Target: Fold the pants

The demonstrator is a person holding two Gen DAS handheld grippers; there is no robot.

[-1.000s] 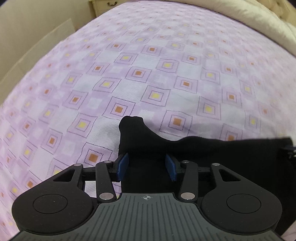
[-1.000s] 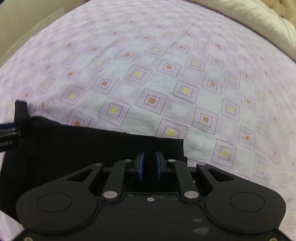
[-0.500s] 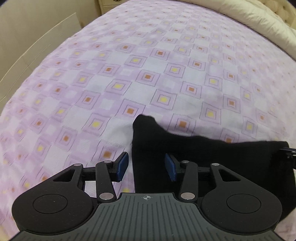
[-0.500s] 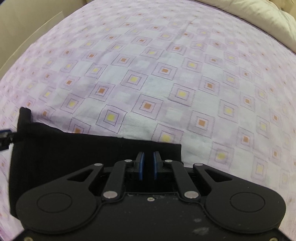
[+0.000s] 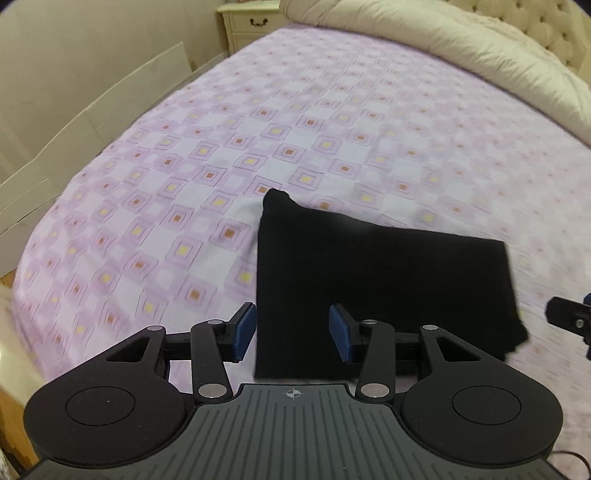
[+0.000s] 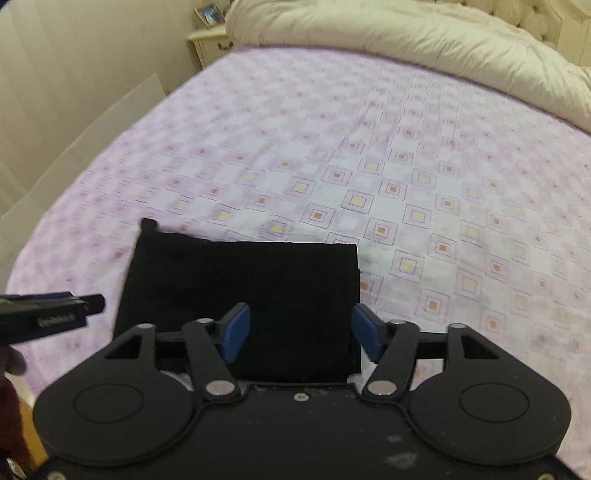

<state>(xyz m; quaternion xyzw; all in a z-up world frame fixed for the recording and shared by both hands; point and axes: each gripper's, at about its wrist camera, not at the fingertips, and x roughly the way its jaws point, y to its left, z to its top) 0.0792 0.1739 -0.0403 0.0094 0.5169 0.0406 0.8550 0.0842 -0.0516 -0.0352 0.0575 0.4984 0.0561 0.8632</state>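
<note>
The right gripper (image 6: 299, 332), a black two-finger tool with blue pads, had just been opening; its jaws stood spread wide, the pads clear of the cloth that lay below and between them in the view. The left gripper (image 5: 291, 334), of the same make, held its jaws partly apart with nothing pinched, its left pad over the bedsheet and its right pad over the dark cloth.

Beneath both tools lay the folded black fabric pants (image 5: 376, 273), a flat, roughly rectangular bundle resting on the lilac bedsheet patterned with yellow and orange squares (image 5: 229, 155). One small corner of the bundle stuck up at its far left edge. Seen from the right wrist, the pants (image 6: 251, 280) lay near the front edge of the bed, their right edge running straight down toward the right pad.

Each tool showed at the margin of the other's view: the left one's dark fingertip at the left of the right wrist view, the right one's at the right of the left wrist view, both just beside the bundle.

Farther off, a bulky cream quilted duvet (image 6: 388, 40) was heaped across the head of the bed, and a cream bedside cabinet (image 5: 251, 24) stood against the pale wall (image 5: 92, 55).
</note>
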